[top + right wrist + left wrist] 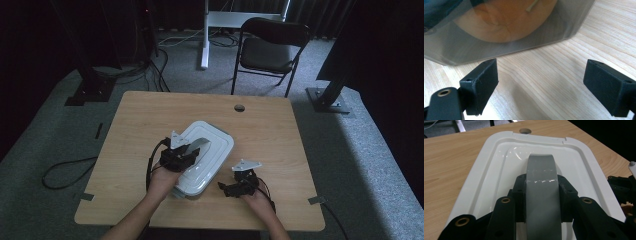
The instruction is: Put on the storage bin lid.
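A translucent box with a white lid (215,142) lies on the wooden table (270,130), tilted toward the back right. A grey arched handle (541,167) runs along the middle of the lid (486,172). My left gripper (541,186) is shut on that handle, with a black pad pressed against each of its sides. My right gripper (226,189) sits low on the table at the box's near right side, pointing at it. In the right gripper view its jaws (541,82) stand open over bare wood, close to the box's cloudy wall (544,30). Something orange-brown shows blurred through that wall.
A cable hole (239,107) is near the table's far edge. A black folding chair (270,47) and a white stand leg (204,40) stand behind the table. Black stand bases and cables (65,172) lie on the carpet at both sides.
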Demonstrator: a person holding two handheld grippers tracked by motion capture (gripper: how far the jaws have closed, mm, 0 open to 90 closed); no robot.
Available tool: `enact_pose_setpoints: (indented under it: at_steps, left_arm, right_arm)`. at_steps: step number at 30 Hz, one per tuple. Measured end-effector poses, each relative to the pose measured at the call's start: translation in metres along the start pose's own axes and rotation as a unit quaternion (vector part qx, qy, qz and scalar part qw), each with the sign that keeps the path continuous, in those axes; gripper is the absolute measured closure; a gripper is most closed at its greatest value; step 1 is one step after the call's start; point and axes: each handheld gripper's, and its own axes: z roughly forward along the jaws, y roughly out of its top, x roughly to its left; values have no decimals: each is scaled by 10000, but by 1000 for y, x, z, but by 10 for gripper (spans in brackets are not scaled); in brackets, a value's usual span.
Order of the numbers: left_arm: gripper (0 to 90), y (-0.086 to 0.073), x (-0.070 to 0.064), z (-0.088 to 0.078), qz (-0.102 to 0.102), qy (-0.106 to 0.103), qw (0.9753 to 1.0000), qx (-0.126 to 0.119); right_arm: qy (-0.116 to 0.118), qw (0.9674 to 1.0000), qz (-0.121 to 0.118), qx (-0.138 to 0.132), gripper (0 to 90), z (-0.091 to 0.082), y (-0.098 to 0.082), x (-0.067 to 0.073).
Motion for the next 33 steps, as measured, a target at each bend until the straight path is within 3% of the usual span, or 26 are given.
enact_pose_setpoints:
  at_steps: [1,2,3,5,7,10,14,16,18,25,27,30,33]
  left_arm:
    - [581,0,0,0,0,0,10000,0]
    - [581,1,0,0,43,-135,9999,17]
    - [442,2,1,-1,74,-168,9998,-3]
    - [365,3,2,-2,70,-245,9997,-14]
    - [288,4,4,-4,100,-272,9996,3]
    - [172,4,6,-4,195,-141,9997,63]
    - [90,3,11,-5,309,-294,9990,134]
    - [81,3,14,-6,239,-383,9989,95]
    - [2,3,18,-6,246,-457,9986,112]
    - [3,0,34,-14,512,-334,9981,-49]
    - [3,-1,44,-16,402,-368,9985,-43]
    - [3,-3,50,-19,260,-586,9979,-57]
    - [3,-4,53,-21,242,-480,9986,-18]
  right_arm:
    - [0,10000,0,0,118,0,0,0]
    - [3,10000,6,-4,118,0,0,0]
    - [-6,10000,19,-6,118,-1,0,-1]
    - [-5,10000,33,-21,118,-1,0,-1]
    - [-19,10000,26,-27,118,-2,0,-1]
    - [-20,10000,35,-39,118,-2,0,-2]
    - [-36,10000,39,-39,118,-3,0,-2]
    - [-31,10000,56,-54,118,-4,0,-2]
    - [-52,10000,36,-55,118,-4,0,-2]
    - [-45,9999,124,-82,118,-7,-3,-4]
    - [-41,9999,143,-81,118,-8,-4,-5]
    - [-47,9998,147,-81,118,-8,-5,-5]
    - [-39,9999,155,-62,118,-8,-5,-6]
